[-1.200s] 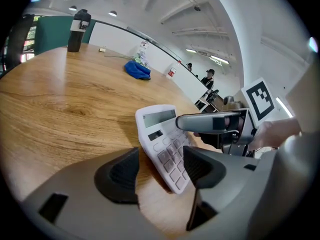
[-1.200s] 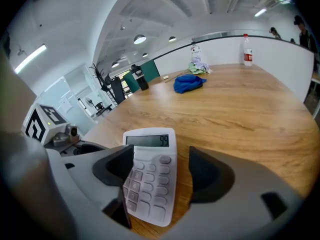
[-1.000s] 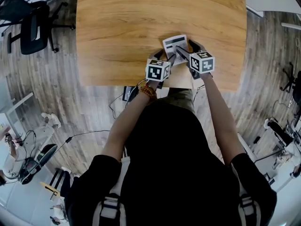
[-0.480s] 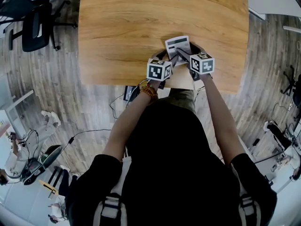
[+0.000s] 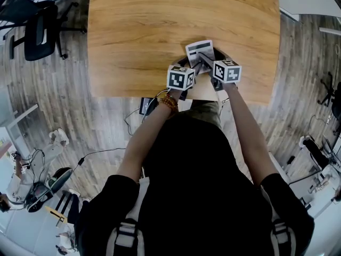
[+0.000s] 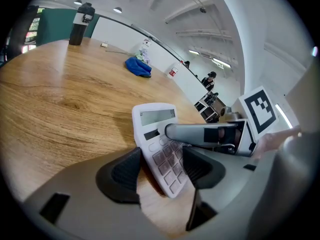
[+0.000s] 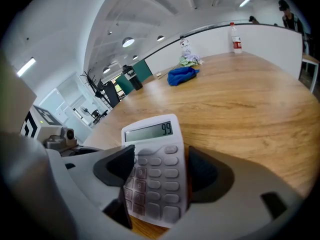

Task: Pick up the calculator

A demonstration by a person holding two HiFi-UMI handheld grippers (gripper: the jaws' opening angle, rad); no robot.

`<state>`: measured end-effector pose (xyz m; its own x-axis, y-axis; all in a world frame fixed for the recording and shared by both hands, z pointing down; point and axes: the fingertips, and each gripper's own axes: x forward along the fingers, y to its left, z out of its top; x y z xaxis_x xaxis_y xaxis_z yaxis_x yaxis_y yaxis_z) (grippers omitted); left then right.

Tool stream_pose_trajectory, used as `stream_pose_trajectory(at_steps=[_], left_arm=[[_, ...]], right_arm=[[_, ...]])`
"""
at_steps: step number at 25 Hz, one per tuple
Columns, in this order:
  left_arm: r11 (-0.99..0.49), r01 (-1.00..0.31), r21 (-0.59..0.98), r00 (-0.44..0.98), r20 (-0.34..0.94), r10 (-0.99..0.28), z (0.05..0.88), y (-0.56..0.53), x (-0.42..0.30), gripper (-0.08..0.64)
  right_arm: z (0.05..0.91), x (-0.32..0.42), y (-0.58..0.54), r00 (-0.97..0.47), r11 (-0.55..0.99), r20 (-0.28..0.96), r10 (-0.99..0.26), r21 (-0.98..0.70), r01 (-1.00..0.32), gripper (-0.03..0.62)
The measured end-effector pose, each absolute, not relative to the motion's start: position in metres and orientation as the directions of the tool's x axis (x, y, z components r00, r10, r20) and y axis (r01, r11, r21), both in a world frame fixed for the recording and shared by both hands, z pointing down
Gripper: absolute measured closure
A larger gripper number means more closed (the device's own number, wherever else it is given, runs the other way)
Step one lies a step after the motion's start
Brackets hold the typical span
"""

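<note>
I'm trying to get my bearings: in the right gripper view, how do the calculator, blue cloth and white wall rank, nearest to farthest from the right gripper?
1. calculator, between the jaws.
2. blue cloth, far across the table.
3. white wall, beyond the table.

Black short-sleeved top (image 5: 186, 191), grey-buckled shoulder straps (image 5: 123, 233), an orange bead bracelet (image 5: 168, 103) — left gripper (image 6: 160, 170) and right gripper (image 7: 159, 170) are grey, black-padded, with black-and-white marker cubes (image 5: 180, 79).
</note>
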<state>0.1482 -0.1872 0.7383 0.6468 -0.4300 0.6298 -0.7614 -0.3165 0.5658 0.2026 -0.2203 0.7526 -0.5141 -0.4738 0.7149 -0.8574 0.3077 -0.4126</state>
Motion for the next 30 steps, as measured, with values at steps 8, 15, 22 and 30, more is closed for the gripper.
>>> stream_pose_trajectory(at_steps=[8,15,22,30], left_arm=[[-0.318,-0.759,0.568,0.649,0.626,-0.432,0.737,-0.187,0.153,0.267],[-0.322,-0.761,0.563,0.647,0.624,-0.438,0.737,-0.185,0.151,0.267],[-0.337,-0.754,0.564,0.656,0.619,-0.431,0.737,-0.185,0.144,0.267],[-0.347,-0.764,0.544,0.644,0.606,-0.467,0.719,-0.197,0.14,0.268]], right_arm=[[0.752,0.205,-0.217,-0.508,0.277,0.734,-0.45,-0.426,-0.861,0.265],[0.752,0.206,-0.213,-0.496,0.232,0.744,-0.449,-0.439,-0.868,0.281],[0.755,0.203,-0.205,-0.497,0.165,0.727,-0.473,-0.481,-0.861,0.31],[0.729,0.202,-0.216,-0.472,0.149,0.703,-0.532,-0.471,-0.87,0.324]])
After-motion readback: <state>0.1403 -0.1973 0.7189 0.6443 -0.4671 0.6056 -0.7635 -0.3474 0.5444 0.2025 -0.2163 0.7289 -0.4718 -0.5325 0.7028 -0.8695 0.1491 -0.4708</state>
